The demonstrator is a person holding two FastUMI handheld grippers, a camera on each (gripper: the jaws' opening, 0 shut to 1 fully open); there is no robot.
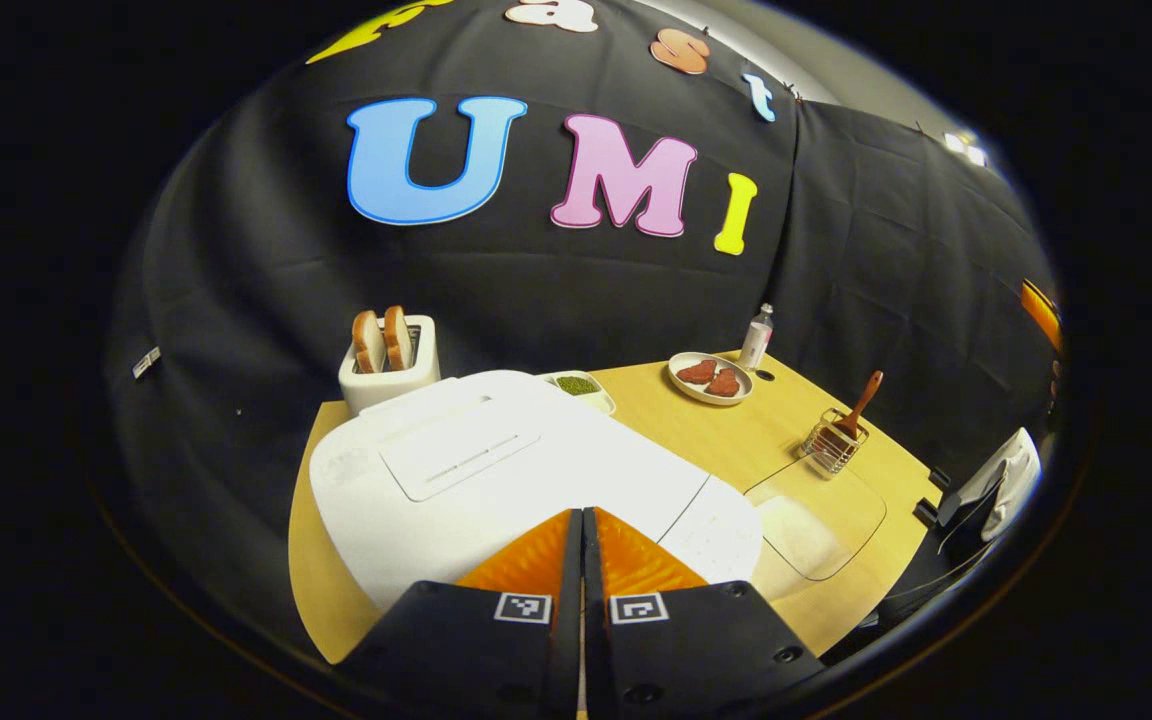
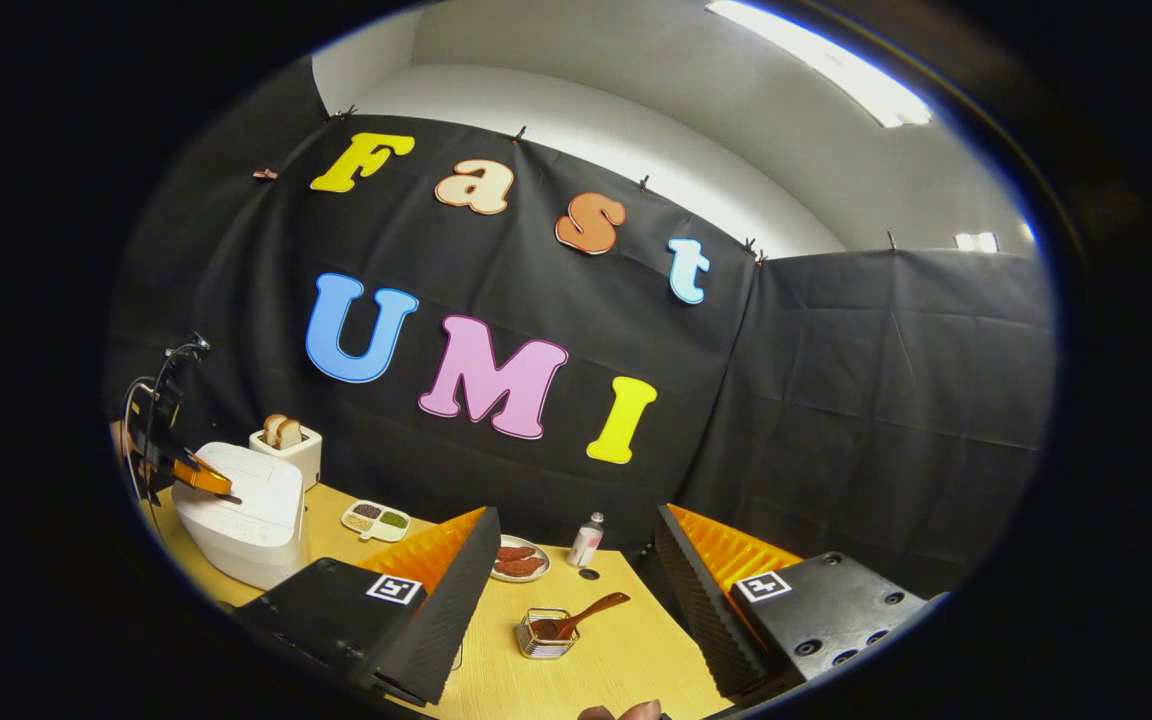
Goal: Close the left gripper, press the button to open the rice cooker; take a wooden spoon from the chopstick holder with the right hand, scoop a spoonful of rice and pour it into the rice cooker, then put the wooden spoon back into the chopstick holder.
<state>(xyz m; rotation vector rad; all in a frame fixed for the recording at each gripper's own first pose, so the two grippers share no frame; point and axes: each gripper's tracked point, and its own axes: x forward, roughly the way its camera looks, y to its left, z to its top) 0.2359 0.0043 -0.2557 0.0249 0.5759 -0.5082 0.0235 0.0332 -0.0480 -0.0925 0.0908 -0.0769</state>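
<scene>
Table (image 1: 726,430): left gripper (image 1: 582,515) over rice cooker (image 1: 496,470).

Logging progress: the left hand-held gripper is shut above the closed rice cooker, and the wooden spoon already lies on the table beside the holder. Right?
Not quite. The right gripper view shows the wooden spoon standing in the chopstick holder, not lying beside it. The left hand-held gripper is shut above the closed rice cooker.

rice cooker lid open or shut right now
Shut. The white rice cooker has its lid lying flat and flush on the body, with the closed left claw over its front edge.
</scene>
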